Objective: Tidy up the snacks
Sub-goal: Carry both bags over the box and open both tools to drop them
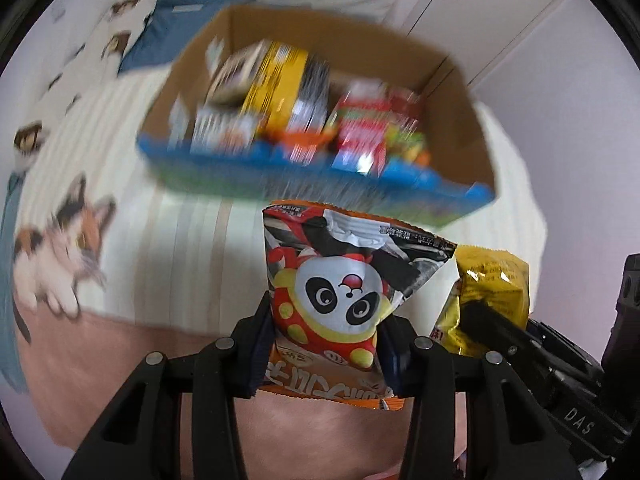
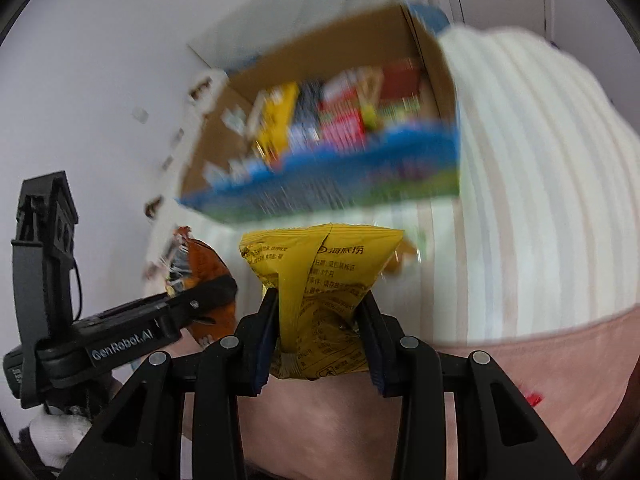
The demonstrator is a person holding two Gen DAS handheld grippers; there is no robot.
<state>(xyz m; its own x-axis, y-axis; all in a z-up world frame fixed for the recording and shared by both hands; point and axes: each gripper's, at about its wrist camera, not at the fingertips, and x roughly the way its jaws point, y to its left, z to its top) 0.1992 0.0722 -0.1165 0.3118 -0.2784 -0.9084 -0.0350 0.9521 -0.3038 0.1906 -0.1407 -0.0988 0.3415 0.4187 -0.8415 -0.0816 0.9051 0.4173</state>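
We see a bed [image 1: 180, 240] with a cream striped, cat-printed cover and pink edge, white walls behind, carrying an open cardboard box [image 1: 452, 92] of blurred snacks. Held just before the box, our left gripper [image 1: 326, 344] clamps a panda snack bag [image 1: 344, 280], our right gripper [image 2: 318, 336] a yellow snack packet [image 2: 316, 268].

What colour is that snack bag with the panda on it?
Mostly orange, with a black-and-white panda in red and yellow; the panda snack bag shows best in the left wrist view.
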